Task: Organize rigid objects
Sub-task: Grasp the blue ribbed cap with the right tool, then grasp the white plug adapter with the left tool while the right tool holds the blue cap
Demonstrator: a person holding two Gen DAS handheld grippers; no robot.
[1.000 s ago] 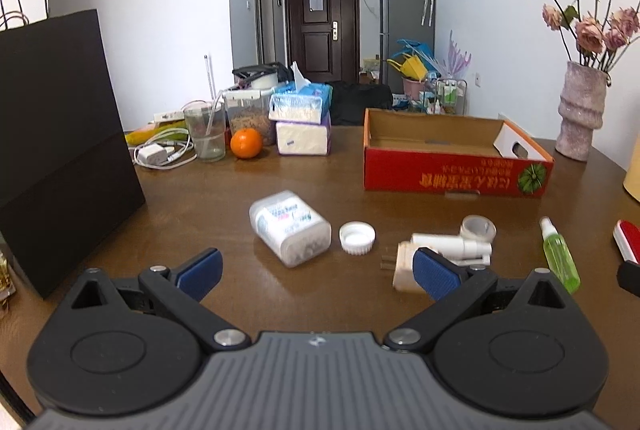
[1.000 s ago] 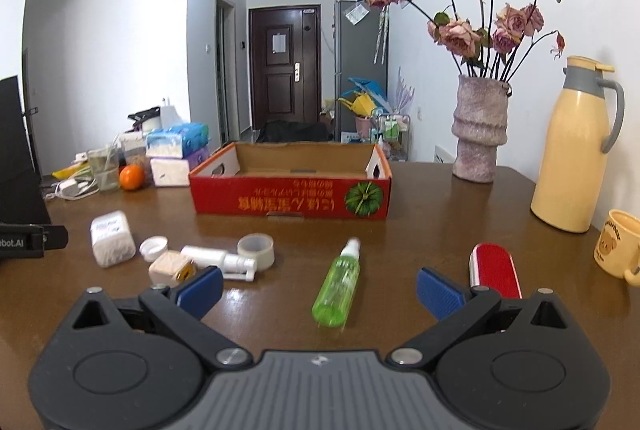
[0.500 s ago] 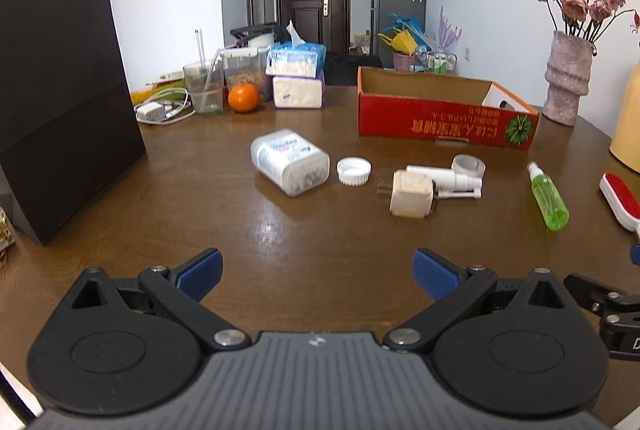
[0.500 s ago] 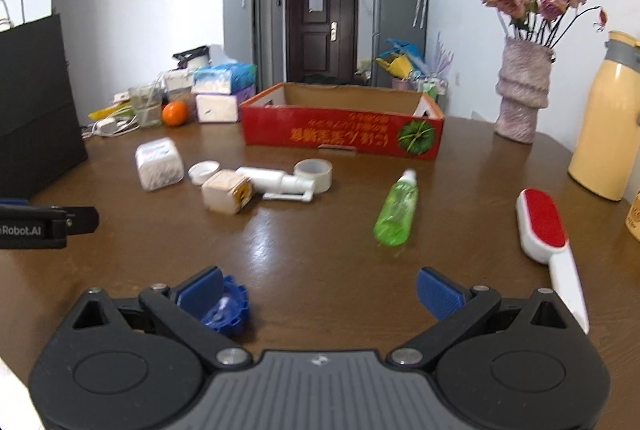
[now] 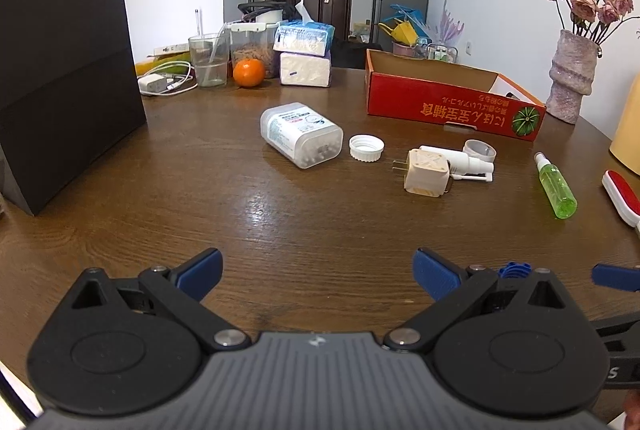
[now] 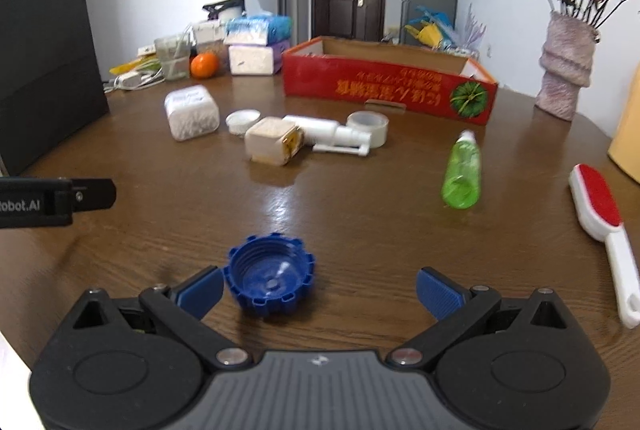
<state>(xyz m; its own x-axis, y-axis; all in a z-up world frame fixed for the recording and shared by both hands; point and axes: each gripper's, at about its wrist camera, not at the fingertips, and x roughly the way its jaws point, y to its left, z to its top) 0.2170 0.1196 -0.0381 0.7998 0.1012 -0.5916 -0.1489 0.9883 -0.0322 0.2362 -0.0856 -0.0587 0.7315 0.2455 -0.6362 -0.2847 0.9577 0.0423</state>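
Both jaws wide; blue cap seemingly touching left pad

Each gripper, left and right, has a black ribbed body, round discs, silver screws and blue pads.

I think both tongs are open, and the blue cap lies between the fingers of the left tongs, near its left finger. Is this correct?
One thing is wrong: the blue cap lies between the fingers of the right tongs, not the left, near its left finger. The right wrist view shows it. Both tongs are open; the left tongs have only bare table between the fingers.
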